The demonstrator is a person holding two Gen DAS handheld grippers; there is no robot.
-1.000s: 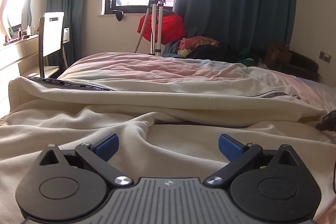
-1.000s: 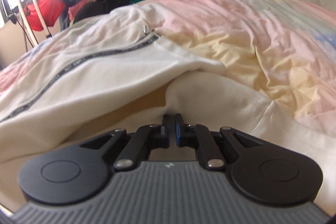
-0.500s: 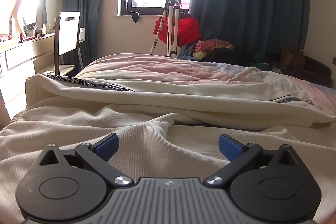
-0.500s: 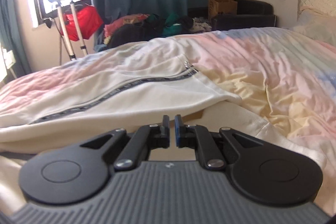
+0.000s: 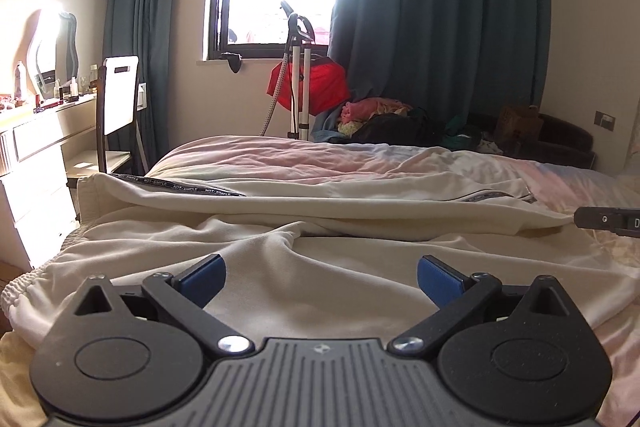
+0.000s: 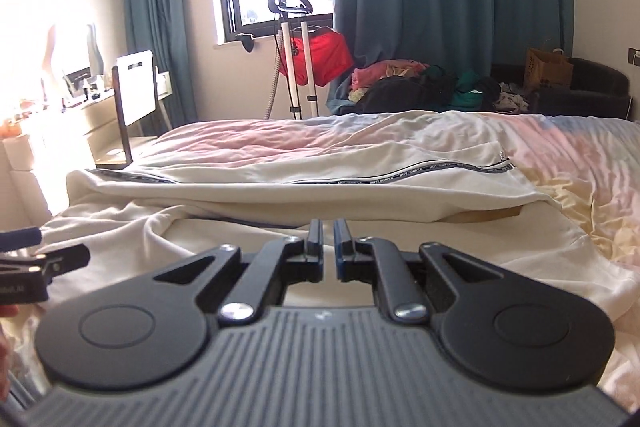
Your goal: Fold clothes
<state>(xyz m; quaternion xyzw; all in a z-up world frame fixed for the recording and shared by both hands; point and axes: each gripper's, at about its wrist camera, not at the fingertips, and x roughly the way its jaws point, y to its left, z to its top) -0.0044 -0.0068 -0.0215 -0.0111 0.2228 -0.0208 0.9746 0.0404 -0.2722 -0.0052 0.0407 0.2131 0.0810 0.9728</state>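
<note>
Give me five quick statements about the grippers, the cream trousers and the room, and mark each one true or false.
1. The left gripper is open above the cream trousers. True.
2. The right gripper is spread wide open. False: its jaws stand nearly together with only a thin gap, and nothing shows between them.
3. The trousers carry a dark printed stripe along one side. True.
4. The curtains are bright yellow. False: they are dark teal.
5. The trousers hang from the chair. False: they lie on the bed, one part folded over another; the chair stands beside the bed by the desk.
</note>
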